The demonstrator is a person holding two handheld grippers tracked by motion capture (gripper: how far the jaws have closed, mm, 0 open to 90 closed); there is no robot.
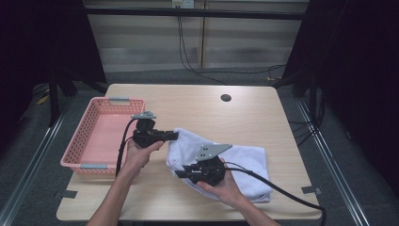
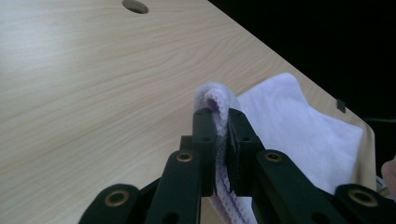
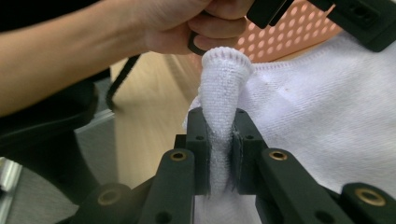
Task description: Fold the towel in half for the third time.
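You have a soft, nubbly white terry towel (image 1: 244,162) on matt pale wood-grain table (image 1: 197,108), beside a perforated glossy pink plastic basket (image 1: 89,127)

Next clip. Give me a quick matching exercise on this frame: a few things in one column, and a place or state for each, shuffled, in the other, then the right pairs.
Things:
1. left gripper
2. right gripper
3. pink basket
4. round hole

Places or states:
A. in the tabletop, near the far edge
B. at the table's left edge, nothing in it
C. shut on the white towel at its near left edge
D. shut on the towel at its far left corner, beside the basket

Pairs: 1-D, 2-C, 3-B, 4-A
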